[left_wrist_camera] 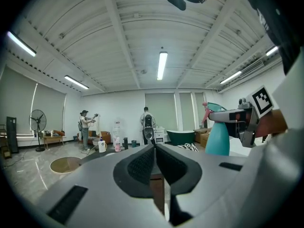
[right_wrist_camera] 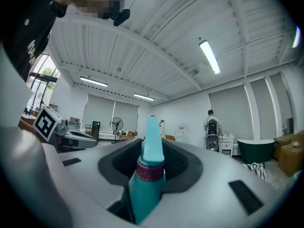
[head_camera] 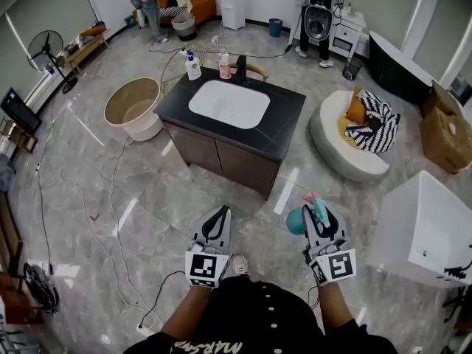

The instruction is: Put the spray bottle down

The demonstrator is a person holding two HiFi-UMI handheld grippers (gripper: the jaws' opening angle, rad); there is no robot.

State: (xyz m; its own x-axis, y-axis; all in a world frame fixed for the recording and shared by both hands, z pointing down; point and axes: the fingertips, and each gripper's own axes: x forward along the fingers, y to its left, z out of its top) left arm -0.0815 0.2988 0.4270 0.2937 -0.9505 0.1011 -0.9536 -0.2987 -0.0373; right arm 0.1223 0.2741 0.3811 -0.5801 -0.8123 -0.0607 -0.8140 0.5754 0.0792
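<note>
The spray bottle (head_camera: 297, 220) is teal with a pink trigger and a magenta collar. My right gripper (head_camera: 318, 211) is shut on its neck and holds it over the floor at the lower right of the head view. In the right gripper view the spray bottle (right_wrist_camera: 145, 184) fills the space between the jaws of the right gripper (right_wrist_camera: 151, 148), nozzle end pointing away. My left gripper (head_camera: 216, 214) is beside it on the left, jaws shut on nothing. From the left gripper (left_wrist_camera: 155, 148) the spray bottle (left_wrist_camera: 218, 137) shows at the right. A dark vanity counter (head_camera: 284, 116) stands ahead.
The counter carries a white basin (head_camera: 228, 103), two bottles (head_camera: 193, 66) and a faucet (head_camera: 241, 68). A round beige tub (head_camera: 133, 106) stands to its left, a white seat with striped cloth (head_camera: 343, 150) to its right, a white square tub (head_camera: 424, 227) near right. Cables cross the floor (head_camera: 110, 198).
</note>
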